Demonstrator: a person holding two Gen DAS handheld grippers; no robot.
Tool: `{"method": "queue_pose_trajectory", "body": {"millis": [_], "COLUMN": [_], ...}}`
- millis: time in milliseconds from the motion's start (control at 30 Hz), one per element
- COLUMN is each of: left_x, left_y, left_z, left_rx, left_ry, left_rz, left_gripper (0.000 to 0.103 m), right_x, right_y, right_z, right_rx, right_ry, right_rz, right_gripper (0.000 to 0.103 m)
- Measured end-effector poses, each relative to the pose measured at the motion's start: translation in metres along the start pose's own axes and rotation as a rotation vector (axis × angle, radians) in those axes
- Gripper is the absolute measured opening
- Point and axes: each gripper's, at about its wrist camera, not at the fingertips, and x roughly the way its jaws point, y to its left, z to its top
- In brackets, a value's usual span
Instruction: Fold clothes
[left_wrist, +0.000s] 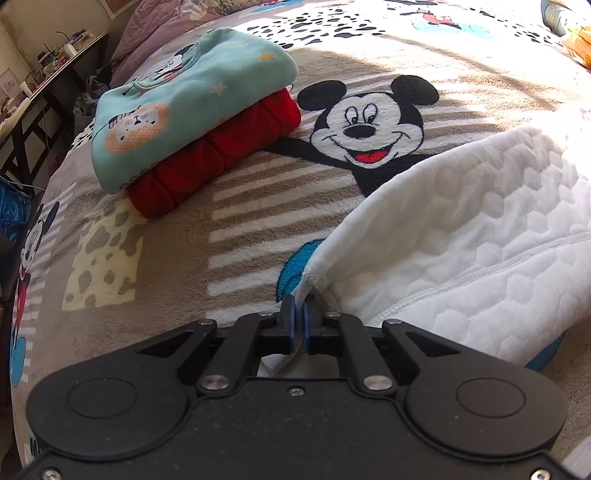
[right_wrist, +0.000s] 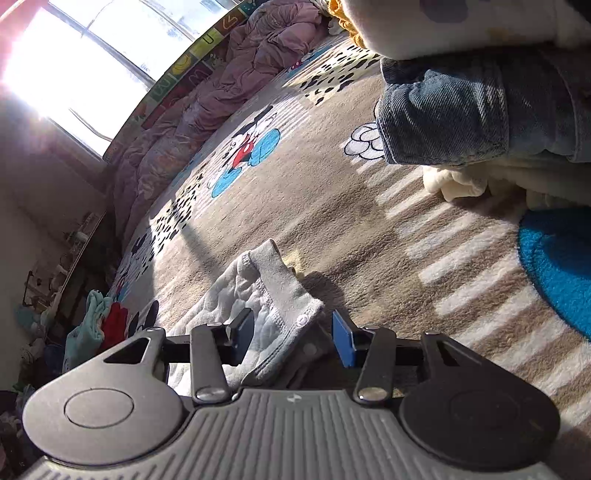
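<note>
**White quilted garment gripped at one corner, loose at the other**

The left gripper (left_wrist: 299, 314) is clenched on a corner hem of the white quilted garment (left_wrist: 480, 236), which lies on the cartoon-mouse blanket (left_wrist: 177, 236). The right gripper (right_wrist: 293, 328) stands released, pads apart, with the garment's snap-button edge (right_wrist: 280, 295) between them but not pressed. Beyond the garment, a folded teal top (left_wrist: 177, 99) sits on a folded red item (left_wrist: 229, 147). Denim clothing (right_wrist: 461, 114) lies farther off on the blanket.
</note>
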Motion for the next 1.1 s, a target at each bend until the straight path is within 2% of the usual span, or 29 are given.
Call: {"method": "queue_pose_trajectory", "body": {"millis": [67, 133, 200, 267, 467, 533, 700, 767, 833, 933, 1000, 1100], "left_x": [0.0, 0.001, 0.001, 0.0, -0.005, -0.005, -0.003, -0.002, -0.001, -0.003, -0.008, -0.022], "left_y": [0.0, 0.0, -0.001, -0.001, 0.003, 0.003, -0.002, -0.001, 0.001, 0.001, 0.006, 0.023], "left_z": [0.0, 0.001, 0.001, 0.001, 0.002, 0.002, 0.003, 0.003, 0.003, 0.001, -0.002, -0.006], "left_rx": [0.001, 0.0, 0.002, 0.005, -0.004, -0.005, 0.007, 0.005, 0.007, 0.018, 0.028, -0.012], "left_ry": [0.001, 0.002, 0.001, -0.001, -0.021, -0.018, -0.011, -0.009, -0.008, -0.013, -0.036, -0.081], "left_rz": [0.003, 0.004, 0.007, 0.011, 0.022, 0.027, 0.045, 0.046, 0.045, 0.036, 0.057, 0.072], "left_gripper": [0.004, 0.004, 0.004, 0.004, 0.004, 0.004, 0.004, 0.004, 0.005, 0.011, 0.025, 0.025], "right_x": [0.006, 0.01, 0.013, 0.013, -0.02, -0.024, -0.002, 0.005, 0.008, 0.007, -0.002, -0.019], "right_y": [-0.001, 0.002, 0.004, 0.005, 0.005, 0.002, -0.009, -0.007, -0.008, -0.003, 0.0, 0.008], "right_z": [0.0, -0.001, -0.002, -0.003, -0.011, -0.014, -0.013, -0.013, -0.014, -0.014, -0.016, -0.024], "right_rx": [0.023, 0.016, 0.005, 0.003, 0.07, 0.078, 0.057, 0.024, 0.023, 0.001, -0.034, -0.104], "right_ry": [0.003, -0.003, -0.007, -0.012, -0.073, -0.076, -0.056, -0.045, -0.047, -0.056, -0.082, -0.142], "right_rz": [0.021, 0.015, 0.004, 0.01, 0.09, 0.088, 0.042, -0.021, -0.017, -0.034, -0.065, -0.131], "right_gripper": [0.047, 0.041, 0.018, 0.015, 0.014, 0.014, 0.015, 0.015, 0.015, 0.019, 0.03, 0.031]}}
